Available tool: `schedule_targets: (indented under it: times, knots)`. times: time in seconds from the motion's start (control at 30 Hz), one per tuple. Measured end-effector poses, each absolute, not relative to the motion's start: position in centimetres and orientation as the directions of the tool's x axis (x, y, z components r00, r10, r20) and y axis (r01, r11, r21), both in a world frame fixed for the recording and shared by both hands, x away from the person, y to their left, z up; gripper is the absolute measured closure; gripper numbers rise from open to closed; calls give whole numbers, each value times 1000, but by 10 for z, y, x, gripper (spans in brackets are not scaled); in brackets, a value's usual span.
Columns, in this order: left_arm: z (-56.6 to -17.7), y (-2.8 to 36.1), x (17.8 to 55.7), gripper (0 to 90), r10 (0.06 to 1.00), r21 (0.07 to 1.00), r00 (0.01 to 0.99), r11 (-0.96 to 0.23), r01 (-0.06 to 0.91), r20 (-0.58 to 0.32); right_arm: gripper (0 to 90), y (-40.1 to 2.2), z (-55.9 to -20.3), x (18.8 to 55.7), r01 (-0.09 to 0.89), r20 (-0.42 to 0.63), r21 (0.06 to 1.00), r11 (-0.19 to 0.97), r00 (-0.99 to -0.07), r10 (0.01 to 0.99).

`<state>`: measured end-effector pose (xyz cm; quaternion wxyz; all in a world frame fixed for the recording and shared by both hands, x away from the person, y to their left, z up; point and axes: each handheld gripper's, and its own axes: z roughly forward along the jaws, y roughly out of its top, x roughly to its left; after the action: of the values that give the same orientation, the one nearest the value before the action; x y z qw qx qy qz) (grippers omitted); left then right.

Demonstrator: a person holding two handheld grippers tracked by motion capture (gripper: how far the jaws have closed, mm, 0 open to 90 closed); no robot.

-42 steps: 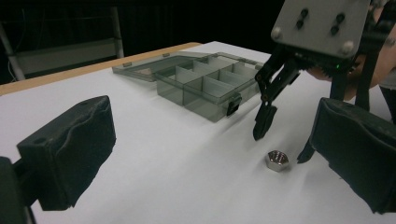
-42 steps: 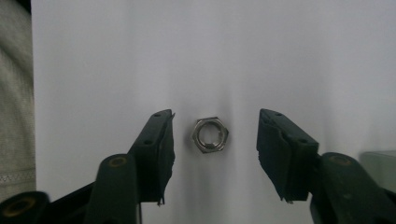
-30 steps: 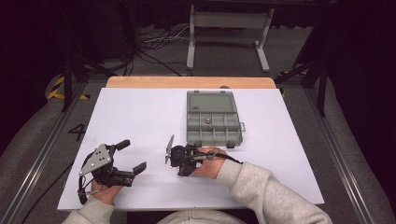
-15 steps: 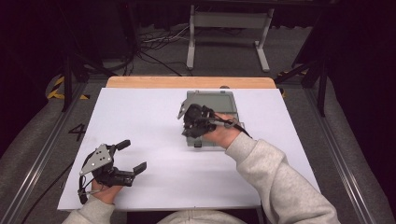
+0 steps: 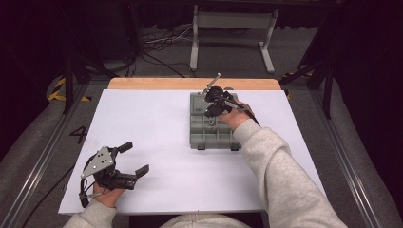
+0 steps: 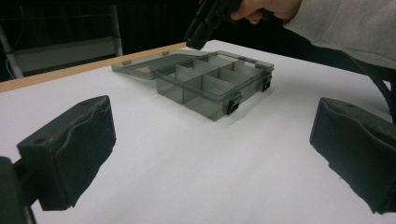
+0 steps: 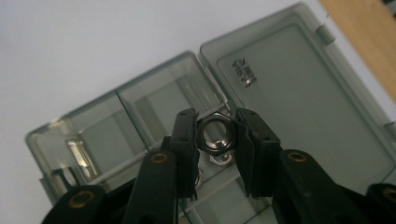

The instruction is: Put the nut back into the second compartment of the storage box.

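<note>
Risk first: we pinch a silver hexagonal metal nut (image 7: 215,134) between our right gripper (image 7: 216,135) jaws above the smoky translucent plastic compartment box (image 5: 215,129), at twelve o'clock; any slip drops it in the wrong cell. Our left gripper (image 5: 124,159) sits agape.

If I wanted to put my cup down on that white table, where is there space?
The wide bare stretch of the white table between the left gripper and the compartment box. It is crowded over the box, where the right gripper holds a hex nut.
</note>
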<state>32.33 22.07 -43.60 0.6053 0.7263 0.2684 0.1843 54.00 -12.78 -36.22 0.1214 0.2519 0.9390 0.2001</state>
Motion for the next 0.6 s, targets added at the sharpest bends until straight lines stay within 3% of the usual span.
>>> schedule_targets:
  times: [0.23, 0.37, 0.47, 0.6]
  knots:
    - [-436, 221, 323, 10, 611, 978, 789, -123, 168, -59, 699, -123, -389, 544, 451, -73, 356, 818, -860, 505]
    - [-436, 221, 323, 10, 611, 978, 789, -120, 169, -61, 679, -125, -389, 545, 455, -58, 359, 815, -861, 506]
    - [-436, 221, 323, 10, 609, 978, 790, -123, 171, -62, 515, -126, -385, 545, 464, -55, 380, 800, -852, 520]
    - [-435, 221, 323, 10, 608, 978, 792, -124, 171, -61, 367, -131, -370, 537, 450, -61, 456, 768, -845, 532]
